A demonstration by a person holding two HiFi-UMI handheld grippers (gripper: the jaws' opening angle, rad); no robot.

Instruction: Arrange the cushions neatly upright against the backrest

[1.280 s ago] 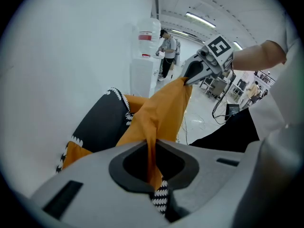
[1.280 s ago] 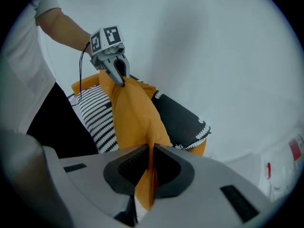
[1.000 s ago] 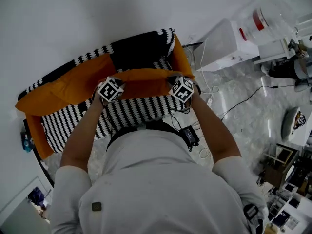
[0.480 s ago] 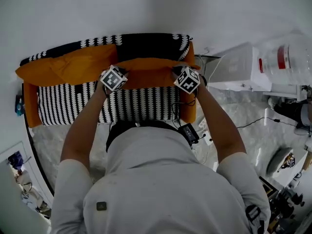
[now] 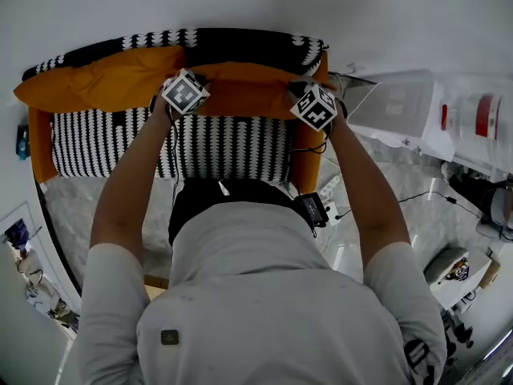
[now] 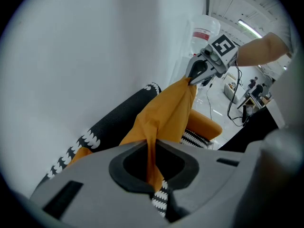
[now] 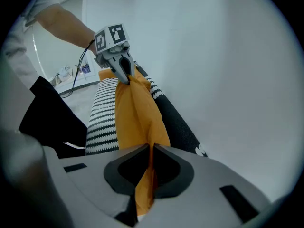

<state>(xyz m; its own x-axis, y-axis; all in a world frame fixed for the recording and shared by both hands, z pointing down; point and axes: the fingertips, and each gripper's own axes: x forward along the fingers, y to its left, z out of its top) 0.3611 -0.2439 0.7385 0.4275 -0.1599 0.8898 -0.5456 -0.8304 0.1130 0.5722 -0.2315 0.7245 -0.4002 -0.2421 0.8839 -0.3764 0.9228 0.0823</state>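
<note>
An orange cushion (image 5: 244, 95) is stretched between my two grippers, just in front of the sofa's black-and-white backrest (image 5: 240, 42). My left gripper (image 5: 189, 95) is shut on its left top corner; the fabric is pinched between the jaws of the left gripper (image 6: 152, 148). My right gripper (image 5: 313, 107) is shut on the right top corner, and the cloth runs through the jaws of the right gripper (image 7: 151, 151). A second orange cushion (image 5: 104, 79) leans along the backrest at the left. The held cushion (image 7: 135, 110) hangs above the striped seat (image 5: 224, 147).
Orange armrests (image 5: 38, 147) close the sofa's ends. A white wall stands right behind the backrest. To the right stand a white cabinet (image 5: 397, 107) and a water jug (image 5: 481, 115). Cables (image 5: 417, 199) lie on the marble floor.
Both grippers have carried the held cushion back toward the backrest, staying shut on its corners. The head view has swung so the sofa lies level across the frame.
</note>
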